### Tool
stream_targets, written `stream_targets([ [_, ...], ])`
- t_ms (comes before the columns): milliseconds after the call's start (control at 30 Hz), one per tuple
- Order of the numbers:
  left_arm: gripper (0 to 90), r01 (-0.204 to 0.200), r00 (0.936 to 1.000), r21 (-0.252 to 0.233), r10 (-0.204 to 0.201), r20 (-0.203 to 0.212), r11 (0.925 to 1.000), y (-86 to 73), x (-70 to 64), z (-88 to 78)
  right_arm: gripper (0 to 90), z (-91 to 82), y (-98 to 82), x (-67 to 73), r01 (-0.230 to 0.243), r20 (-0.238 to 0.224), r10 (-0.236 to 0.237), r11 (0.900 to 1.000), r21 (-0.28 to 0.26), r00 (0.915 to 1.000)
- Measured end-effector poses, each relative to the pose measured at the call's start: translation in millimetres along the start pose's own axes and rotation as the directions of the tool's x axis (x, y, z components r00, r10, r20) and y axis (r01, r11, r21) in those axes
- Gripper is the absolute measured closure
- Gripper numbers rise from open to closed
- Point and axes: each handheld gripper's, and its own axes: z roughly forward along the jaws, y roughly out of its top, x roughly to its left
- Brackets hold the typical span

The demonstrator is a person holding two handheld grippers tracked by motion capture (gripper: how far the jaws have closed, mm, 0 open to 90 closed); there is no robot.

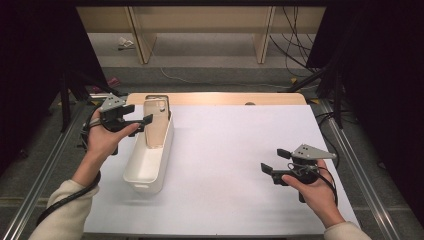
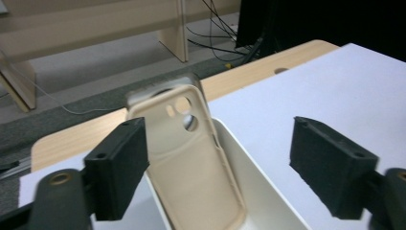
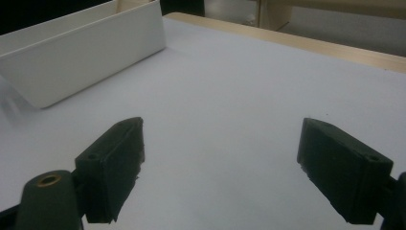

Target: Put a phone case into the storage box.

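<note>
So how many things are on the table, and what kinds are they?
White bin: 1
Beige phone case, leaning inside the bin: 1
Grey phone case, behind the beige one: 1
Tongs, left and right, both open and holding nothing: 2
Total: 5

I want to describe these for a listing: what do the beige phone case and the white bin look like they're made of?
Phone case: probably soft silicone or rubbery plastic, matte, with rounded moulded edges. White bin: likely rigid plastic, smooth, slightly glossy thin walls.
</note>
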Motion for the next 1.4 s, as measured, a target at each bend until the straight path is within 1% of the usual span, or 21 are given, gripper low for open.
stream_targets([
  [67, 17.2, 0.0, 0.9999, 0.007, 0.0, 0.013, 1.0, -2.4, -3.3, -2.8, 17.2, 0.0, 0.1, 0.2, 0.0, 0.0, 0.0, 1.0, 0.0, 1.0],
  [167, 15.1, -0.01, 0.9998, 0.012, 0.01, 0.016, 0.9999, -5.4, -7.5, -6.9, 17.2, 0.0, 0.1, 0.2, 0.0, 0.0, 0.0, 1.0, 0.0, 1.0],
  [300, 10.0, -0.003, 0.9995, 0.008, 0.003, 0.032, 1.0, -8.4, -13.8, -11.6, 17.2, -0.1, 0.1, 0.2, 0.0, 0.0, 0.0, 1.0, -0.001, 1.0],
  [433, 5.2, -0.02, 0.9989, 0.01, 0.02, 0.043, 0.9997, -11.3, -21.1, -14.9, 17.2, -0.2, 0.2, 0.4, 0.0, 0.001, 0.0, 1.0, 0.0, 1.0],
  [567, 2.1, -0.009, 0.9977, 0.015, 0.008, 0.067, 0.9998, -13.1, -26.3, -18.3, 17.1, -0.4, 0.3, 0.3, 0.0, 0.001, 0.0, 1.0, -0.001, 1.0],
  [767, 0.0, -0.021, 0.9973, 0.01, 0.02, 0.071, 0.9997, -15.8, -34.7, -23.1, 17.2, -0.4, 0.3, 0.6, 0.001, 0.002, -0.001, 1.0, 0.0, 1.0],
  [867, 0.0, -0.025, 0.9959, 0.008, 0.024, 0.087, 0.9997, -17.7, -40.0, -24.1, 17.2, -0.3, 0.3, 0.6, 0.001, 0.001, -0.001, 1.0, 0.001, 1.0],
  [1267, 0.0, -0.053, 0.9915, 0.005, 0.052, 0.119, 0.9986, -24.0, -59.0, -25.1, 17.2, -0.3, 0.4, 0.9, 0.004, -0.001, -0.004, 1.0, 0.0, 1.0],
  [1400, 0.0, -0.061, 0.9899, -0.003, 0.061, 0.128, 0.9981, -26.5, -64.7, -26.6, 17.2, -0.3, 0.4, 0.9, 0.004, -0.001, -0.004, 1.0, 0.0, 1.0],
])
